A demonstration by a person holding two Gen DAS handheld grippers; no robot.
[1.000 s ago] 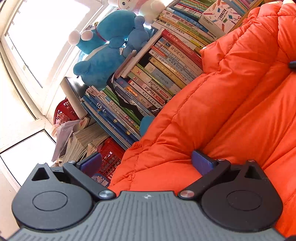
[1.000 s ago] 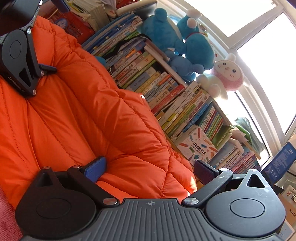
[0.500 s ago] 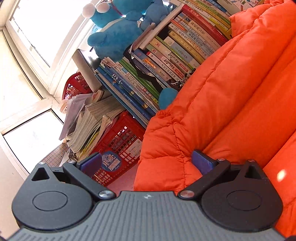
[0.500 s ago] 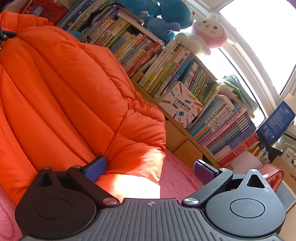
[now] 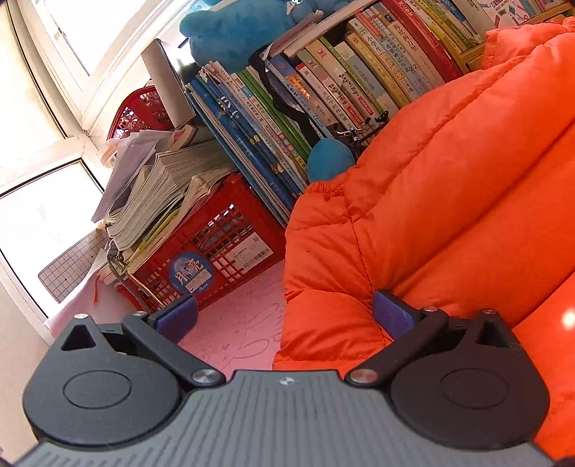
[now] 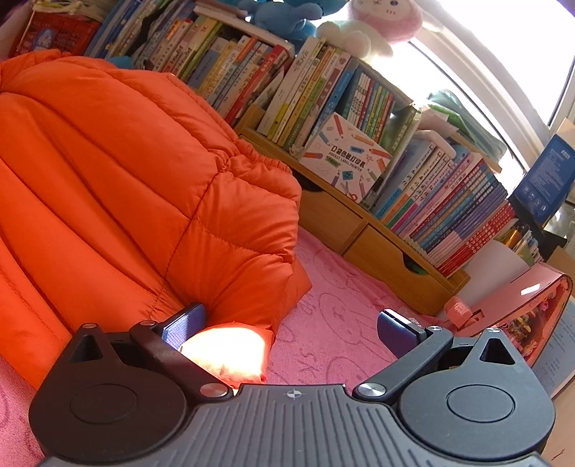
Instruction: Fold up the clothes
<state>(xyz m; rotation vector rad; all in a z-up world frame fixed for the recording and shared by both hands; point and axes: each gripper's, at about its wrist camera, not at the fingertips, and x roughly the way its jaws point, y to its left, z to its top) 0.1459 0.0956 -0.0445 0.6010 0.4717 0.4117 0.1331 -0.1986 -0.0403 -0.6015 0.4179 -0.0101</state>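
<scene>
A puffy orange quilted jacket (image 5: 449, 201) lies on a pink cloth-covered surface (image 5: 237, 323). In the left wrist view its left edge reaches between the blue pads of my left gripper (image 5: 284, 318), which stands open at that edge, the right pad against the fabric. In the right wrist view the jacket (image 6: 118, 186) fills the left half, its gathered end toward the books. My right gripper (image 6: 291, 327) is open at the jacket's right corner, with the left pad beside a sunlit fold and the right pad over the pink cloth (image 6: 341, 323).
A row of leaning books (image 5: 323, 93) and a red crate (image 5: 215, 248) stacked with papers stand behind the jacket. A blue plush (image 5: 248, 25) sits on top. To the right are a wooden bookshelf with drawers (image 6: 373, 230), a pink box (image 6: 517, 298) and bright windows.
Both grippers have drawn back and outward along the jacket toward its two side edges. The pink cloth now shows in both views. The left gripper is no longer seen by the right camera.
</scene>
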